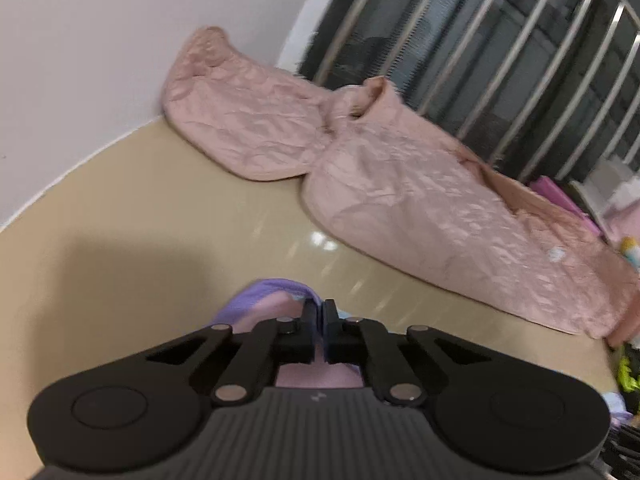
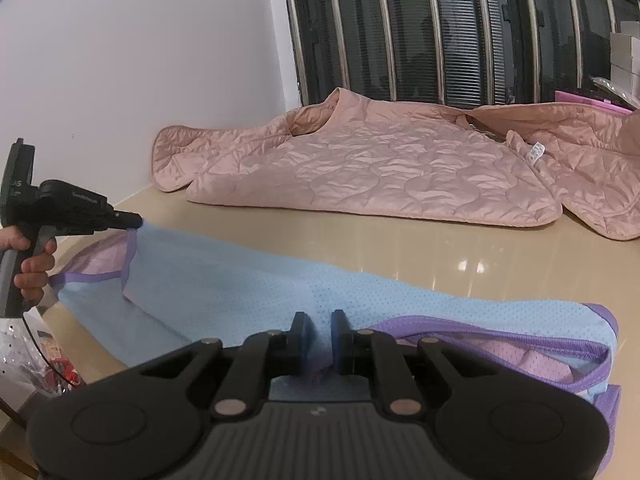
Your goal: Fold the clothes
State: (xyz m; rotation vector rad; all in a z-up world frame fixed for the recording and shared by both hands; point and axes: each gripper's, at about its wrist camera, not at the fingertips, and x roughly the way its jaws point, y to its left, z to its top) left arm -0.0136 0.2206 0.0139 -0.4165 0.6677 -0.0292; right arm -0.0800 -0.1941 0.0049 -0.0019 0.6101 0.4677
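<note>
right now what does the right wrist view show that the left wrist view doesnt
Only the right wrist view shows the blue mesh garment stretched out, the right gripper pinching its near edge, the person's hand on the other tool, and a white label on the jacket.

Only the left wrist view shows the left gripper from behind, shut on a purple hem.

Both show the pink quilted jacket on the tan table, the white wall and the barred window.

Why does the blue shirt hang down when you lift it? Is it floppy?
Probably very floppy: the blue shirt sags between the left tool and the right tool. It looks light too, since the mesh is thin with tiny holes. It likely won't slip out easily; both tools seem to pinch the fabric tight.
</note>
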